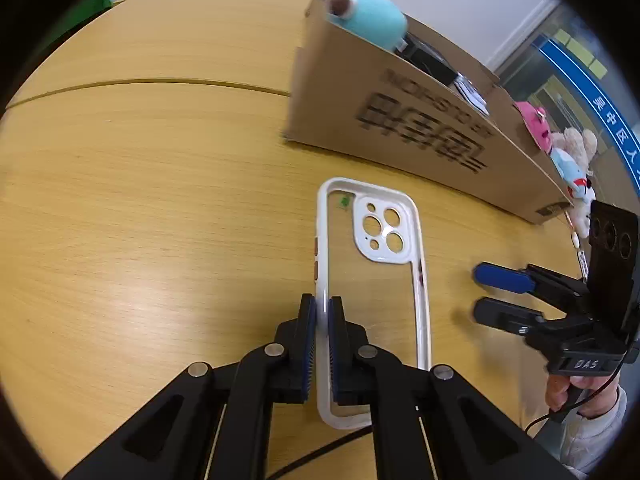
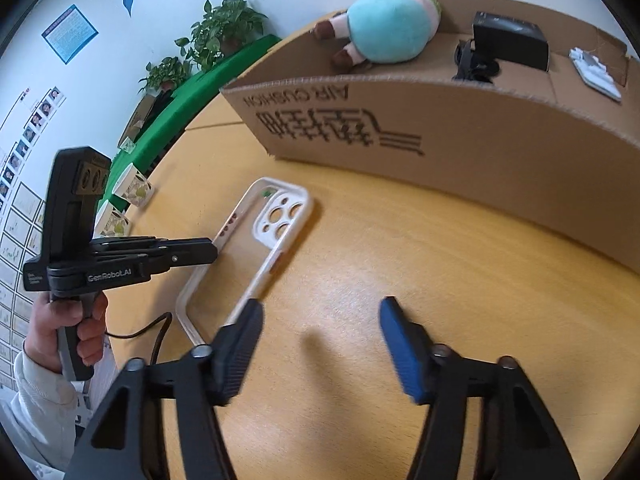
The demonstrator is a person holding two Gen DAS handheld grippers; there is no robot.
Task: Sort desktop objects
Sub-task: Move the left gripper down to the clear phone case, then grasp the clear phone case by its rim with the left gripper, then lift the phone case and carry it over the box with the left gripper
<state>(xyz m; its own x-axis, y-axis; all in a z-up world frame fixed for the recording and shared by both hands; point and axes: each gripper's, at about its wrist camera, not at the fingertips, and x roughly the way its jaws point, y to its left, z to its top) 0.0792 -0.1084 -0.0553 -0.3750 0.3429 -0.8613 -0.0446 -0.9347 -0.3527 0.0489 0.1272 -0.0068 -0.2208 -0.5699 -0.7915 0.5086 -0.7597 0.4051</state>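
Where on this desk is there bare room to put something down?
Bare wood lies left of the phone case, up to the table seam. Crowded: the strip between case and cardboard box, and inside the box.

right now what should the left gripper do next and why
Probably lift the phone case straight up off the table. The left gripper is already shut on the case's side rail, the right gripper stands open with nothing between its fingers, and the open box sits just behind, likely where the case belongs.

Clear, white-rimmed phone case [image 1: 374,280], flat and open-side up on the wooden table [image 1: 160,200] near cardboard box [image 1: 400,120].
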